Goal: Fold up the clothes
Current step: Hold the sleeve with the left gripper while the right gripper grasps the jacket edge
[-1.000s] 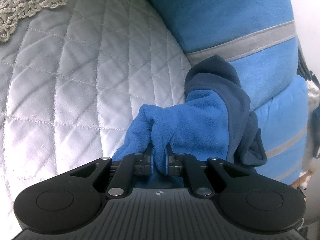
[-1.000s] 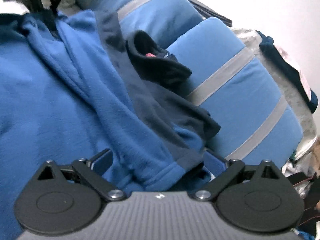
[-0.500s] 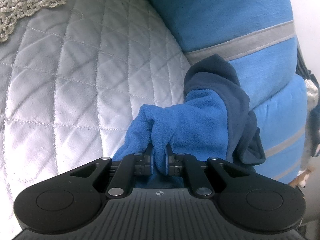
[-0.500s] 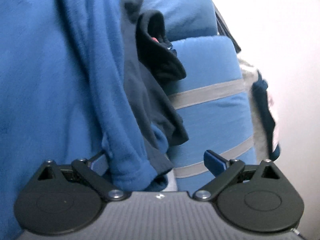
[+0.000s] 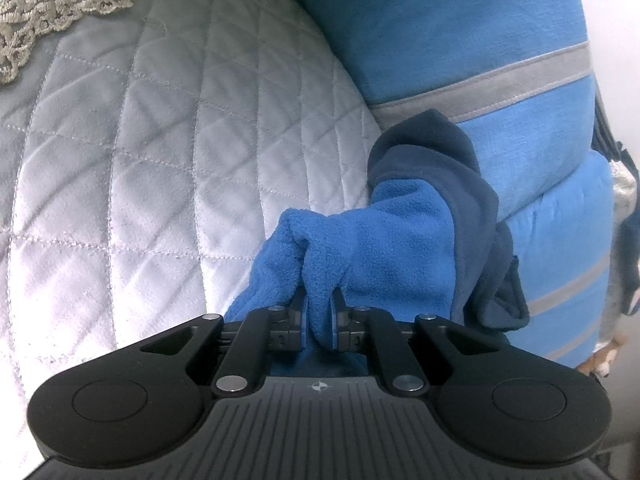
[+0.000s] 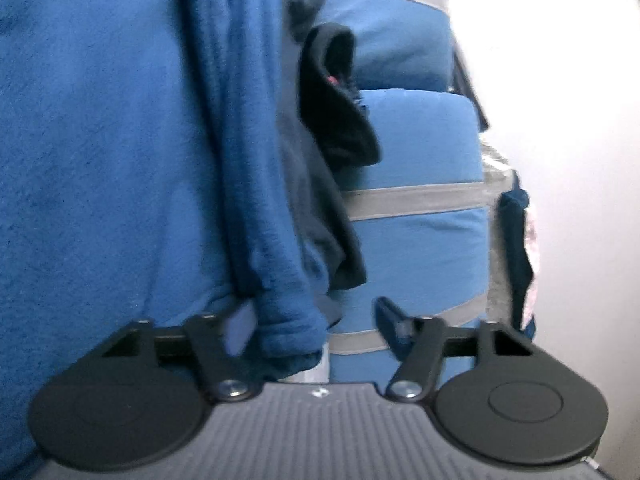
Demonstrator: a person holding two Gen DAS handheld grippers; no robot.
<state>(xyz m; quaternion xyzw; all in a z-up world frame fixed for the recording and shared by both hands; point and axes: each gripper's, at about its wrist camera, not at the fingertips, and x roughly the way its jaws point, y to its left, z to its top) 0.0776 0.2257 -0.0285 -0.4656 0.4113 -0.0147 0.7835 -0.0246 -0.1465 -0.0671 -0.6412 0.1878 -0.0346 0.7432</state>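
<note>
A blue fleece garment (image 5: pixel 384 236) with a dark navy lining lies bunched on a quilted sofa seat. My left gripper (image 5: pixel 319 312) is shut on a fold of its blue cloth. In the right wrist view the same blue fleece garment (image 6: pixel 120 140) fills the left half and hangs down. A thick rolled edge of it drops between the fingers of my right gripper (image 6: pixel 316 320). Those jaws are closing: the left pad touches the roll, while the right finger (image 6: pixel 394 322) stands apart from it. A dark navy flap (image 6: pixel 336 104) shows behind.
The pale grey quilted sofa seat (image 5: pixel 140 160) spreads to the left, with lace trim (image 5: pixel 52 4) at its top corner. Blue cushions with grey stripes (image 5: pixel 460 48) stand behind the garment, also the cushions (image 6: pixel 412 200) right of it. A white wall (image 6: pixel 560 120) is at far right.
The right gripper rolled so the fleece now hangs vertically in its view, sank a little, and its fingers came closer together around the rolled edge. The left gripper kept still with its hold.
</note>
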